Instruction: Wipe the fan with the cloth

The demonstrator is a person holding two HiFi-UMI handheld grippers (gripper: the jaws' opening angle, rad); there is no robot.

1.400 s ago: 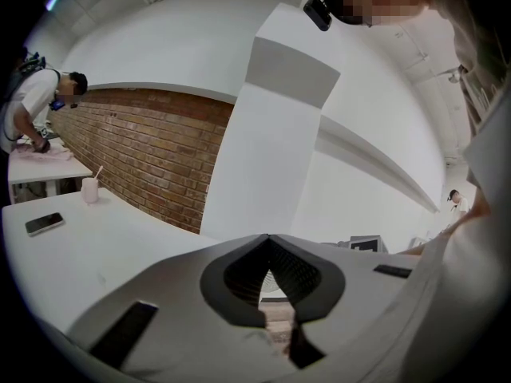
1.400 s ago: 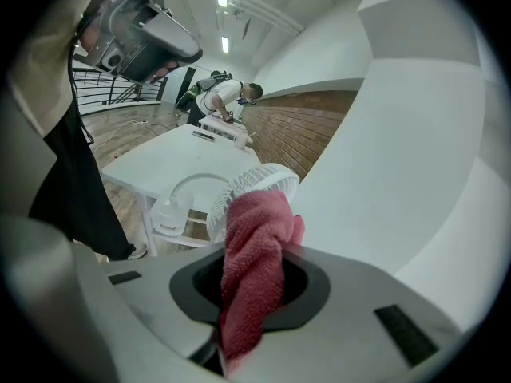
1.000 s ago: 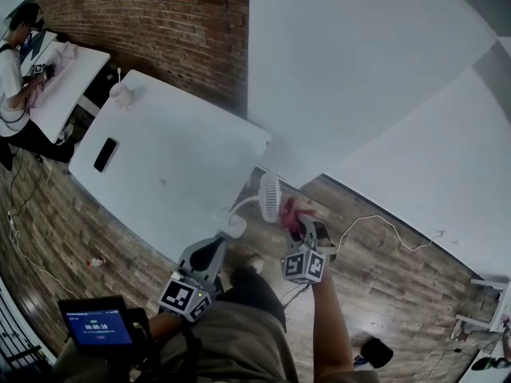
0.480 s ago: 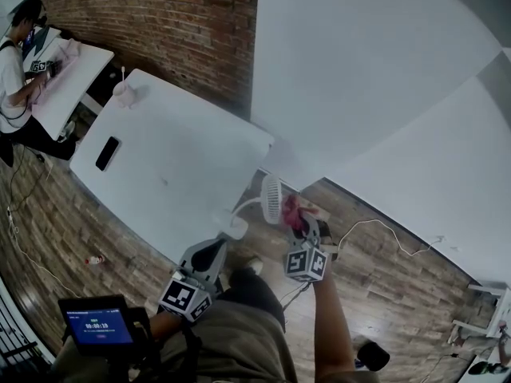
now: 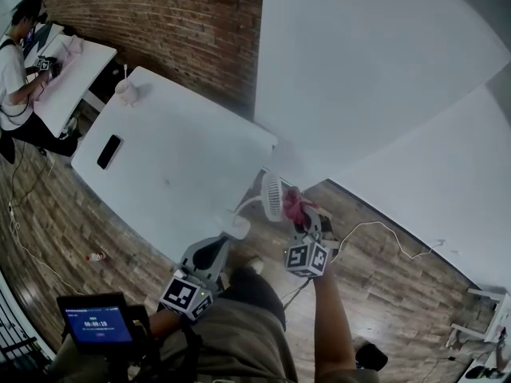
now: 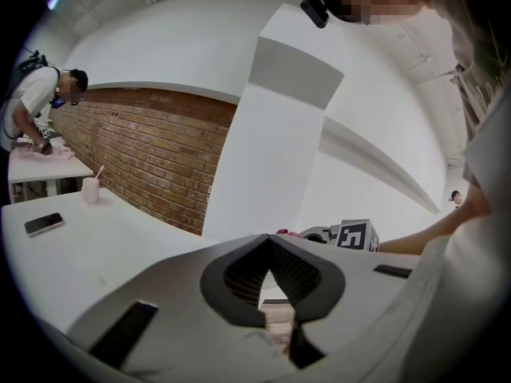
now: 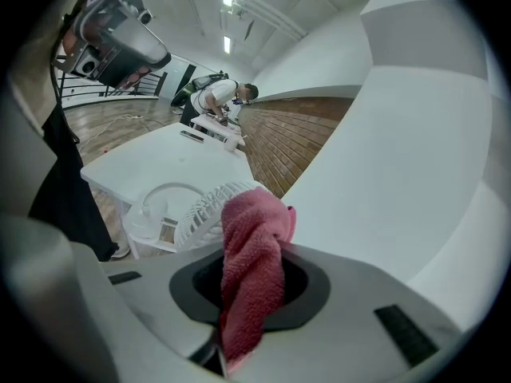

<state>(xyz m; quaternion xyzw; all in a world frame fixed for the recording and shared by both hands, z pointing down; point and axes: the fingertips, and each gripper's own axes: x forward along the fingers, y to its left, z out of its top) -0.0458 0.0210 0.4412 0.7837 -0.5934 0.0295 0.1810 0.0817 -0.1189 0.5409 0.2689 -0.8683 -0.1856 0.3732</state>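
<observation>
a small white plastic fan [image 5: 271, 196] is seen at the near corner of the flat, smooth white tabletop [image 5: 184, 166]. its round, dish-like base is set at the very edge, a thin curved neck rises from it, and a circular head with fine radial slats is carried at the top.

a pink terry cloth [image 7: 254, 270], nubbly and bunched into a thick roll, is clamped between the jaws of the right gripper [image 5: 302, 220]. its rounded upper end is held up at the slatted head, and contact with the rim is suggested in the head view.

the jaws of the left gripper [image 5: 219, 242] are closed together, with their tips placed just beside the fan's base. whether the base's rim is pinched cannot be told.

farther along the tabletop a flat black rectangular phone [image 5: 108, 152] is laid, and a pale cup [image 5: 126, 92] with a thin stick in it is stood near the far corner.

a red brick wall [image 5: 184, 22] with rough courses is seen behind, and a wooden plank floor [image 5: 383, 278] below. a person [image 5: 14, 70] is bent over a second white table at the far left.
</observation>
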